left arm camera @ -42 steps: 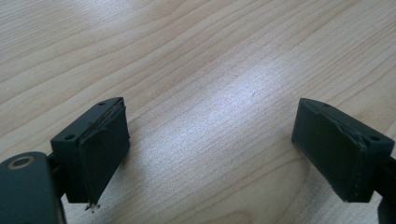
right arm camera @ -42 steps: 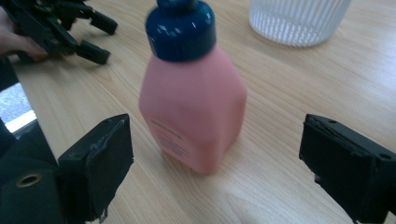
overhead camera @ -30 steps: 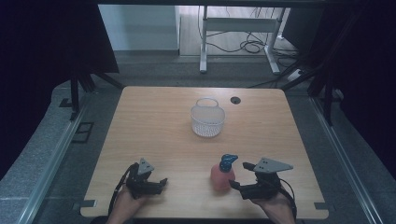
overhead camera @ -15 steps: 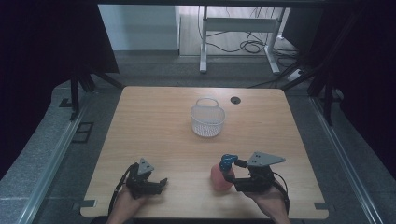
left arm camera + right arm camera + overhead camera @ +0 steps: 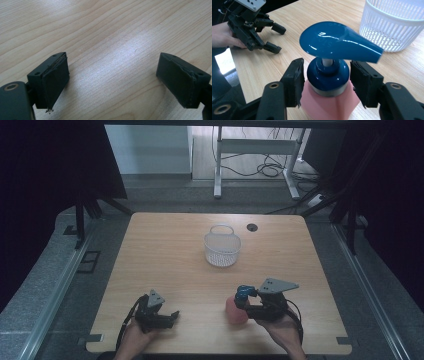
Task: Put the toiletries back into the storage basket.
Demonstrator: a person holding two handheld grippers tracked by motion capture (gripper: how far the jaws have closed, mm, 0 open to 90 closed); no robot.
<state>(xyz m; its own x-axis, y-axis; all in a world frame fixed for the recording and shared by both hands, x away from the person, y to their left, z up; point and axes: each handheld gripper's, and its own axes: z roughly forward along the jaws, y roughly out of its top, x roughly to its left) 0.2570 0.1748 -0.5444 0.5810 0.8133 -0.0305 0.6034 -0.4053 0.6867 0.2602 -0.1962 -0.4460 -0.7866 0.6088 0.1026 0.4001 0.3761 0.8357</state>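
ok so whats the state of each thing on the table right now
pump bottle: upright on the table, pink body, blue pump head on.
right tongs: jaws have just been closing around the bottle's blue collar, slim gaps left.
left tongs: open, nothing between them.
white basket: upright, handle up, looks empty.

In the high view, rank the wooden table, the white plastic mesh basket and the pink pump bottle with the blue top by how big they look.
1. Wooden table, by far the largest.
2. White plastic mesh basket.
3. Pink pump bottle with the blue top, smallest, though the right gripper hides part of it, so its full size is unsure.
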